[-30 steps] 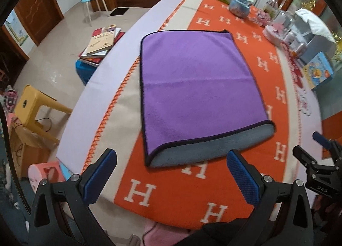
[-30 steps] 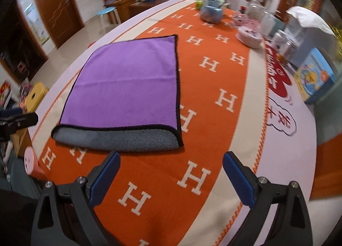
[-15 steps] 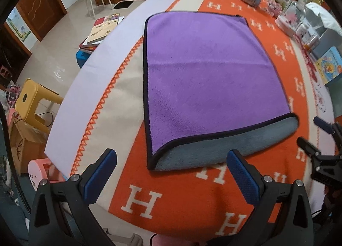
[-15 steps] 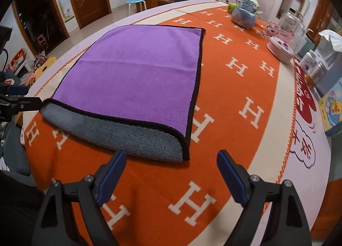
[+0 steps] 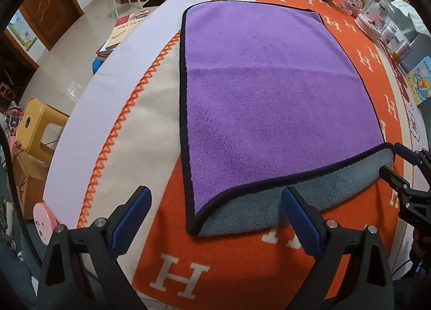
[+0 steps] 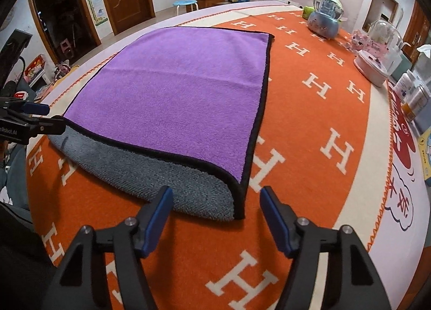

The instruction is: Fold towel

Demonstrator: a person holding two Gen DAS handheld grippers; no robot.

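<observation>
A purple towel (image 5: 269, 99) with black trim lies folded once on the orange table cover; it also shows in the right wrist view (image 6: 175, 94). Its grey underside (image 5: 282, 205) shows along the near fold. My left gripper (image 5: 215, 202) is open, its jaws either side of the towel's near left corner, just short of it. My right gripper (image 6: 215, 202) is open and straddles the near right corner (image 6: 237, 202). The right gripper also shows in the left wrist view (image 5: 398, 167), and the left gripper in the right wrist view (image 6: 40, 116).
The orange cover (image 6: 309, 126) with white H letters spans the table. Snow globes (image 6: 326, 16), a pink box (image 6: 371, 67) and bottles (image 6: 414, 94) stand along the far right. A yellow stool (image 5: 35, 126) and books (image 5: 121, 32) sit beyond the left edge.
Both grippers have moved forward and down toward the towel's near edge. Each now sits at a near corner. The right gripper's jaws have narrowed somewhat.
</observation>
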